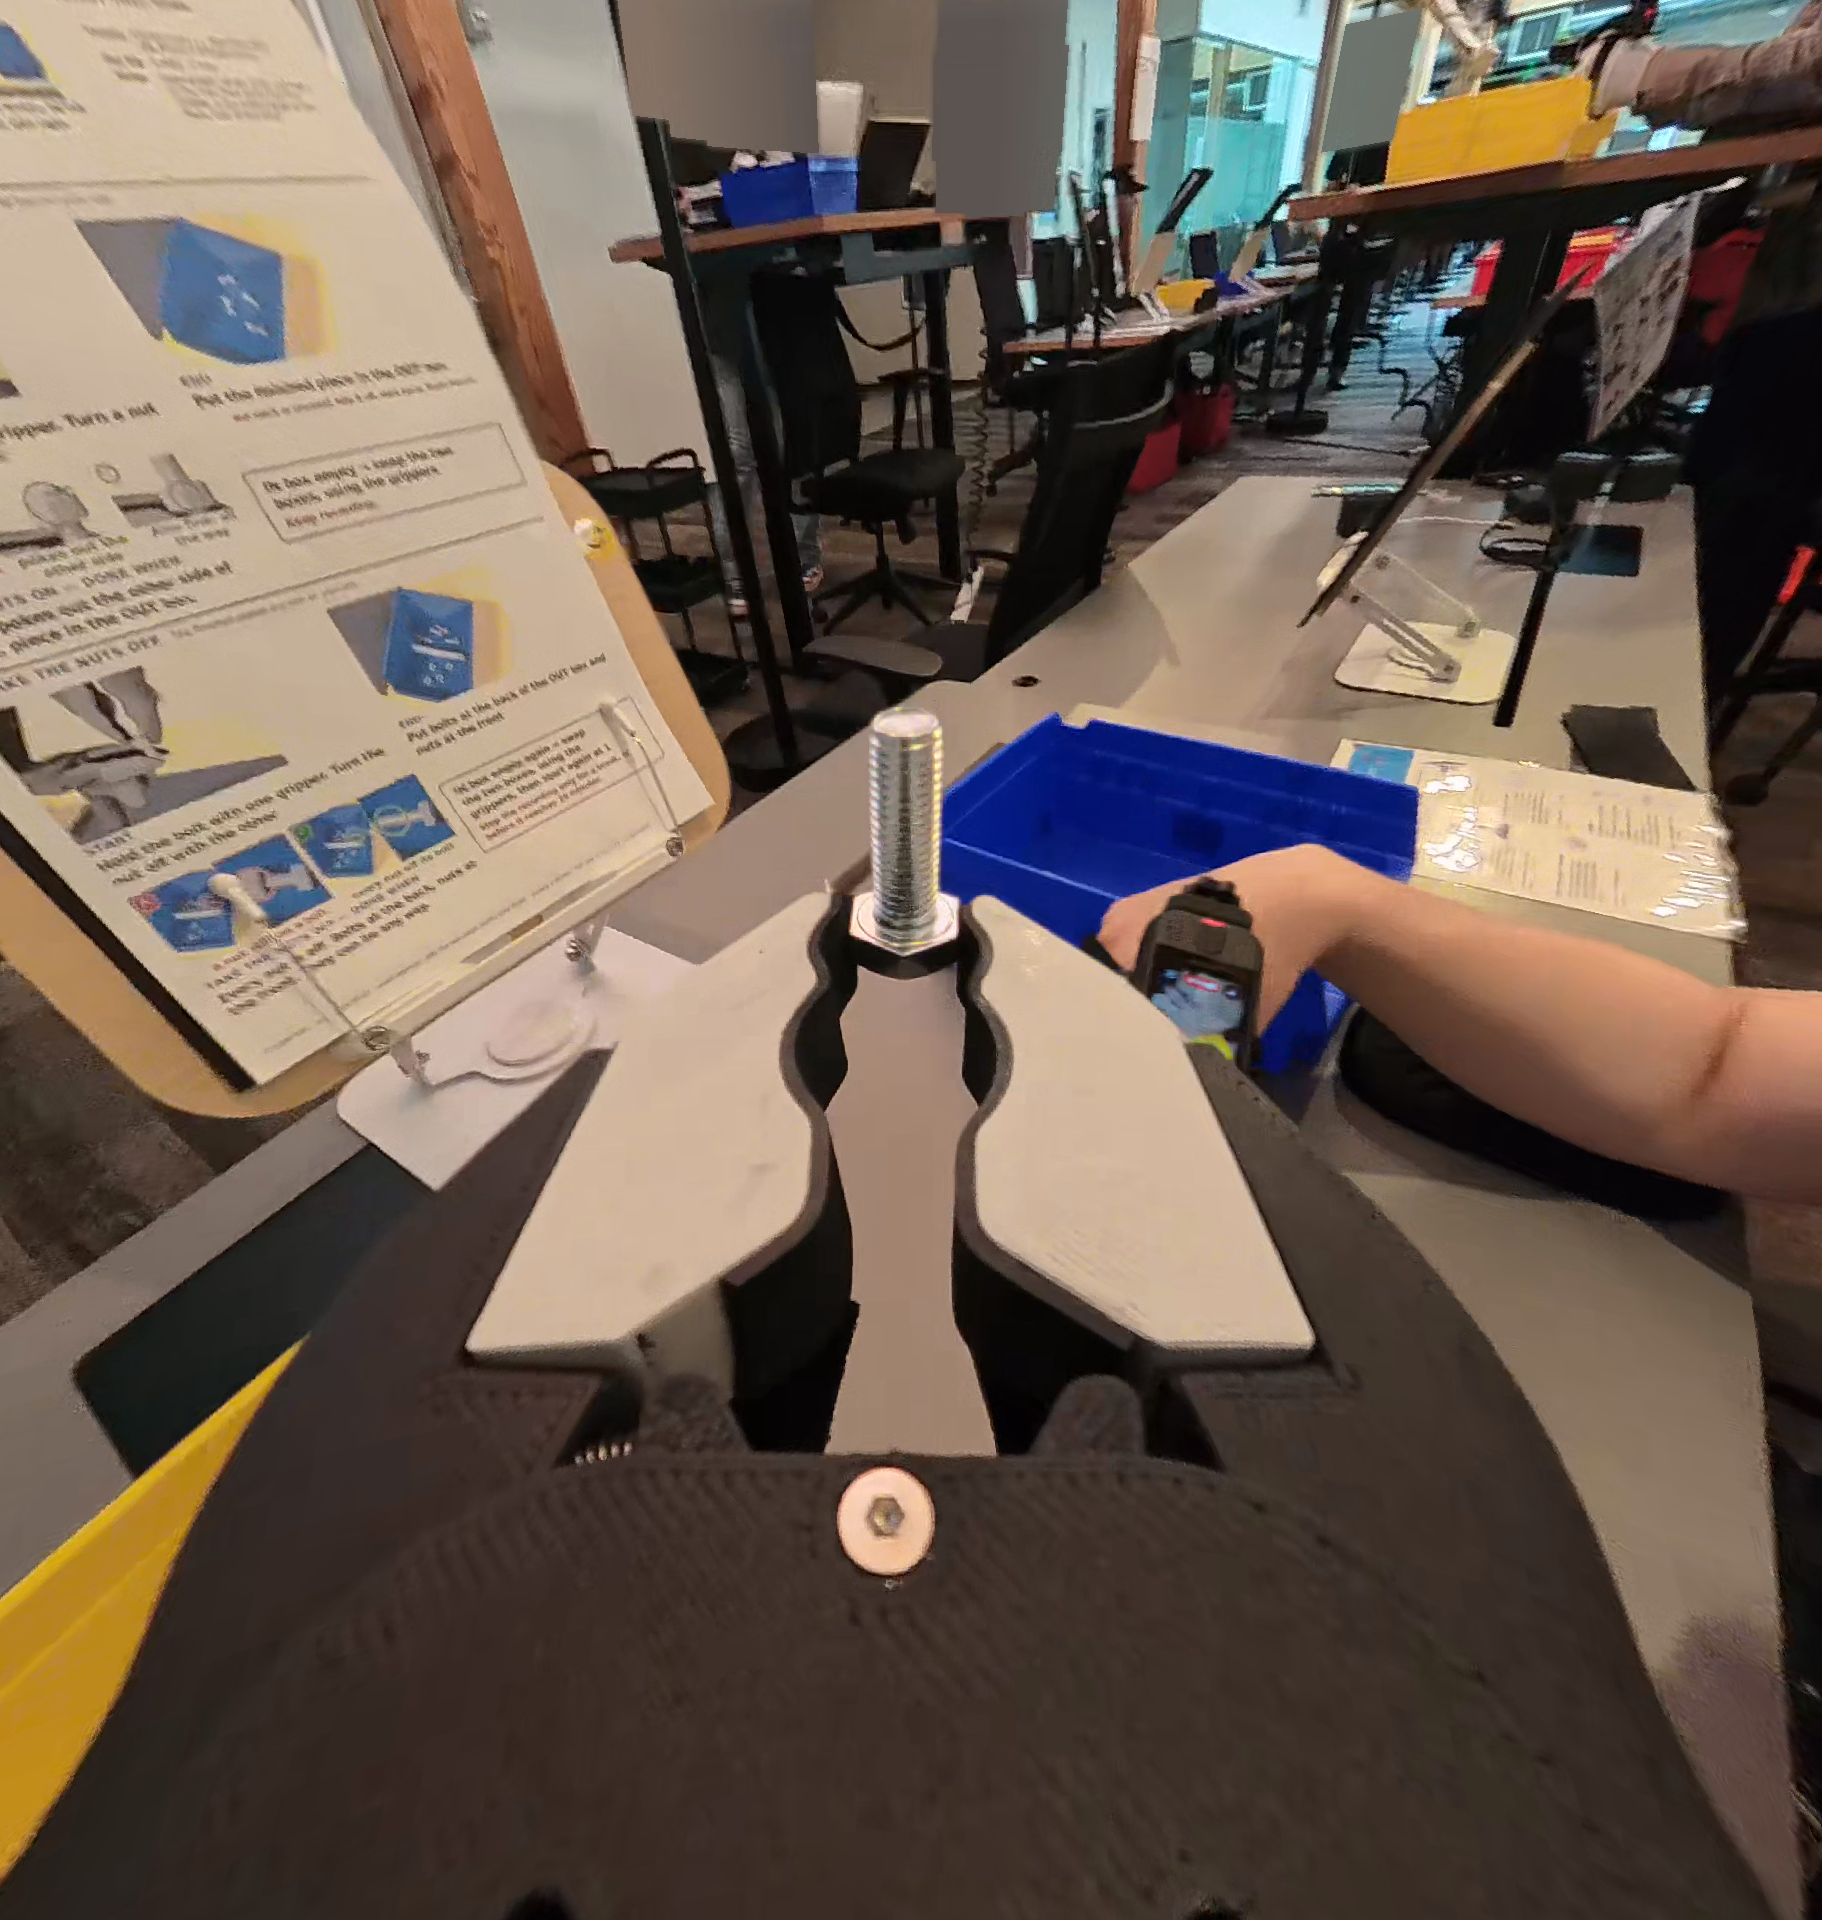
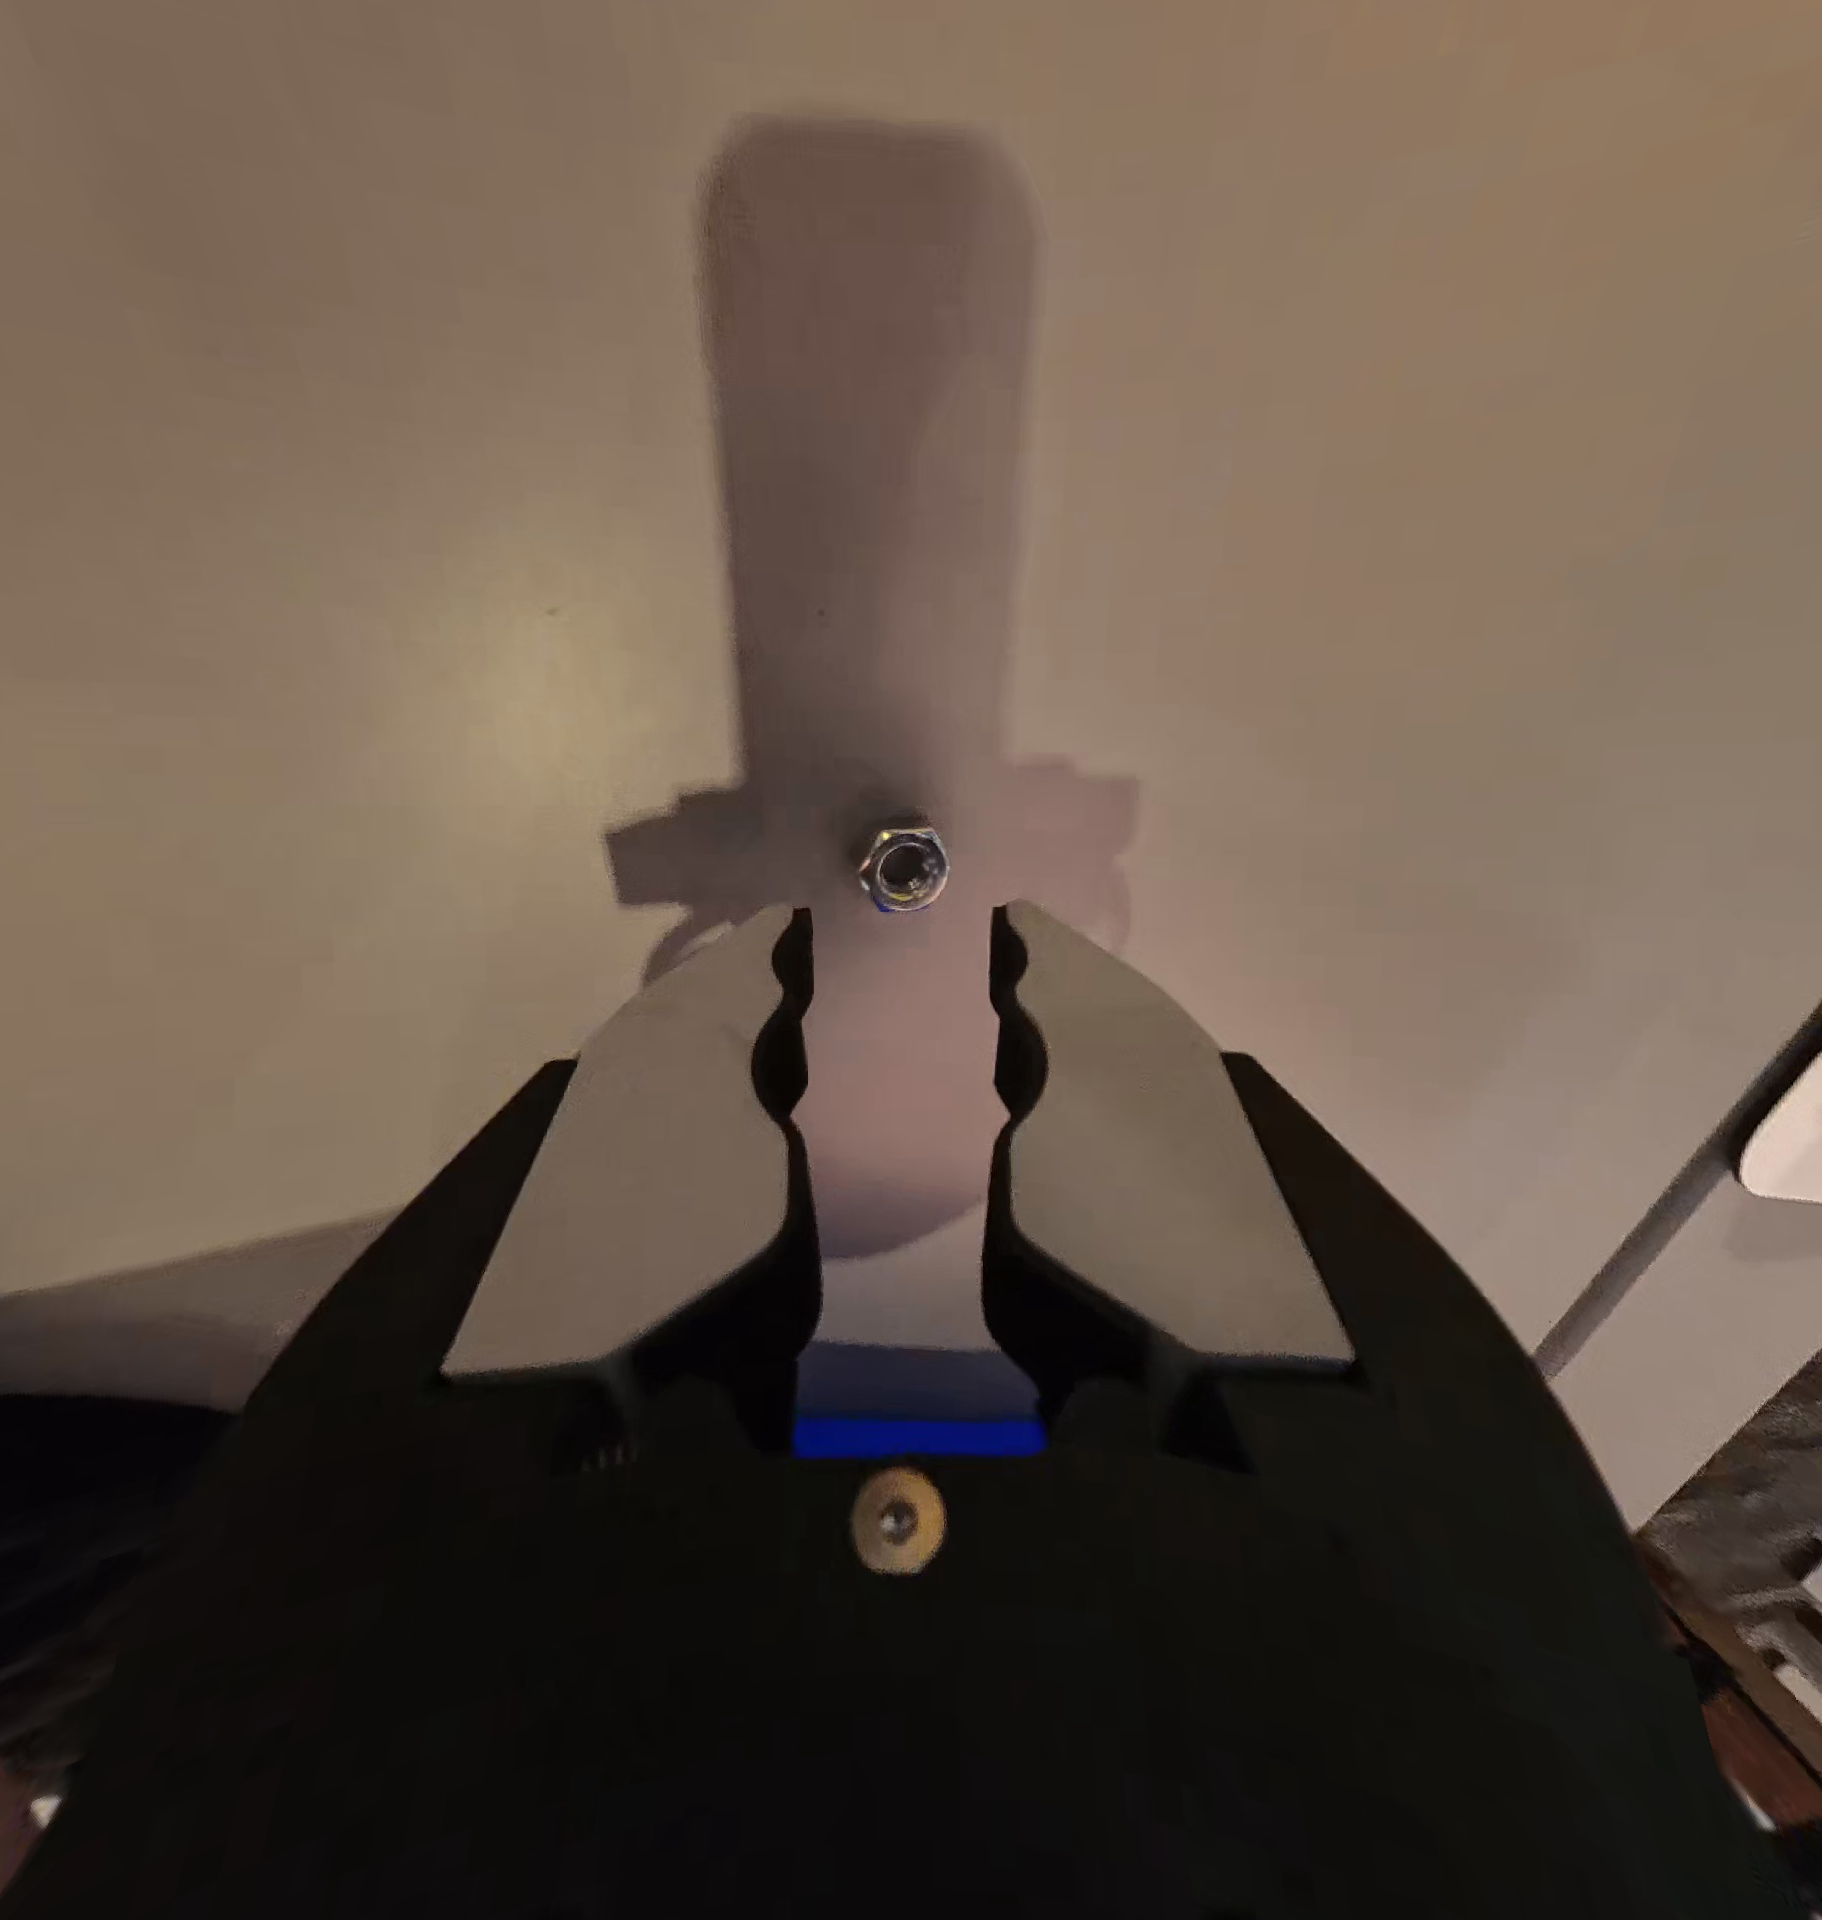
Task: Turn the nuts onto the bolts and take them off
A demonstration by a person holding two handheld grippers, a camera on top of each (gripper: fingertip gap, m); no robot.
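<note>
My left gripper is shut on the hex head of a silver bolt, whose threaded shank stands upright above the fingertips. My right gripper is open and points down at the pale table; a small silver nut lies flat on the table just beyond its fingertips, between them and not held. In the left wrist view the right gripper's black body shows in a person's hand, beside the blue bin.
An instruction sheet on a wooden stand rises at the left. A laminated sheet lies right of the blue bin. A yellow bin edge shows at lower left. A white stand base sits at the right. My hands' fingertips stand some 30 cm from each other.
</note>
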